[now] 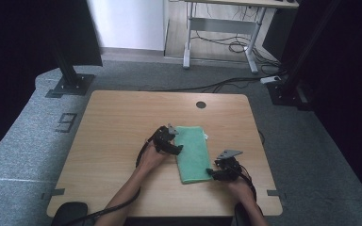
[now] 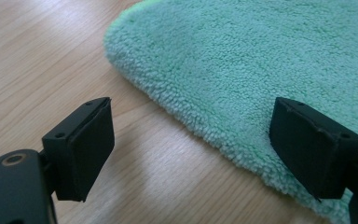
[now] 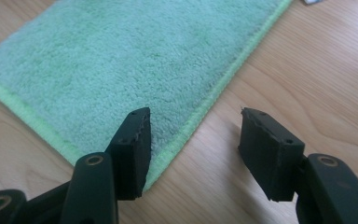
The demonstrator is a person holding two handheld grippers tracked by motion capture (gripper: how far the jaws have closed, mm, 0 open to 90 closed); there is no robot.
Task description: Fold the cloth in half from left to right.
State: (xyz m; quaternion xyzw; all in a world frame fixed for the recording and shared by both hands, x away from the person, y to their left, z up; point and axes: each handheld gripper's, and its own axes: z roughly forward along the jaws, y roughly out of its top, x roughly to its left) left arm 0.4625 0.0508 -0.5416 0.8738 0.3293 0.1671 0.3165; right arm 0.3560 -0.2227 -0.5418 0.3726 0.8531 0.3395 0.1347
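Note:
A folded green towel lies flat on the wooden table, right of centre. My left gripper sits at the towel's left long edge, about halfway along it. In the left gripper view its jaws stand open, one over bare wood and one over the towel's fluffy folded edge. My right gripper is at the towel's near right corner. Its jaws are open and straddle the stitched hem of the towel, with nothing pinched.
A dark round cable hole sits near the table's far edge. A small white tag pokes out at the towel's far end. Beyond the table stand black posts, a white desk frame and floor cables.

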